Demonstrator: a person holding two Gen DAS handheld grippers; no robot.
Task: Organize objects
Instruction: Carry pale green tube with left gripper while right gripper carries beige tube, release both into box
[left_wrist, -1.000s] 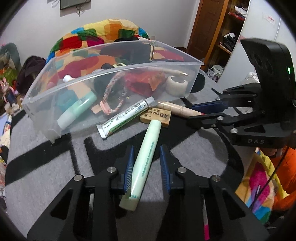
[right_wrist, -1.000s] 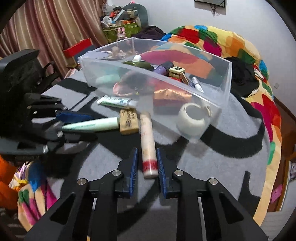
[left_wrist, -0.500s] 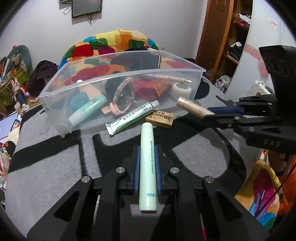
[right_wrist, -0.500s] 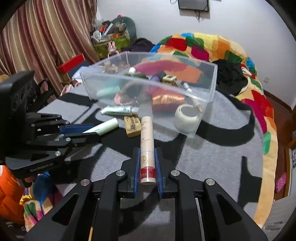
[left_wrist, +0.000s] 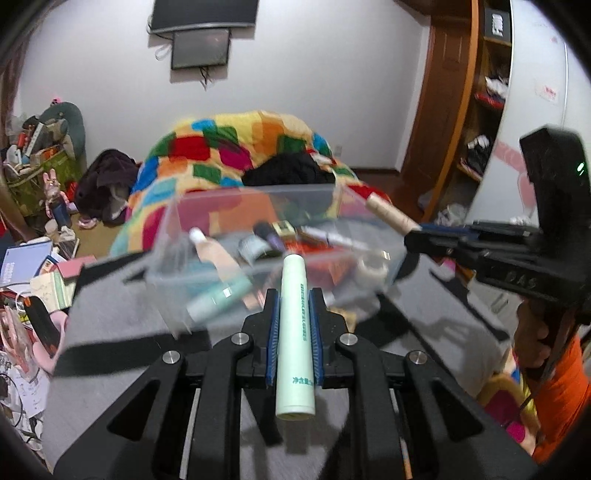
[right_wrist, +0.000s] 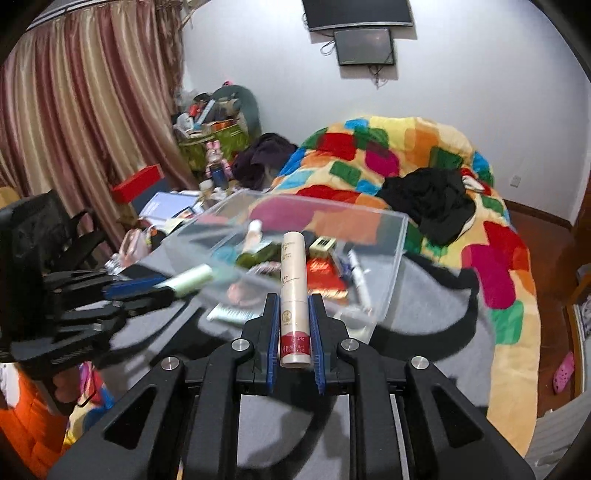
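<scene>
A: Left tool (left_wrist: 293, 332): blue pads clamped on one pale green plastic tube with green print (left_wrist: 295, 328). The tube runs lengthwise between the pads, rounded end pointing forward toward the clear plastic storage bin (left_wrist: 177, 236), flat end sticking out behind the pads.

B: Right tool (right_wrist: 294, 332): same arrangement. Pads closed on one cream cylindrical tube with a red band (right_wrist: 293, 302), red end nearest the camera, cream end reaching up over the bin's near wall.

A: Count: two tubes held, one per tool. From the left view the cream tube shows at the right, poking out of the other tool over the bin's right corner.

B: And from the right view the green tube shows at the left, its tip near the bin's left side.

A: One bin, on the grey-and-black patterned blanket (right_wrist: 424, 332). Contents are blurred; I make out a white roll of tape (left_wrist: 371, 267), a white pen (right_wrist: 360, 277) and a few more tubes, but cannot count them reliably.

B: One multicoloured patchwork quilt (right_wrist: 388, 155) heaped behind the bin.
</scene>
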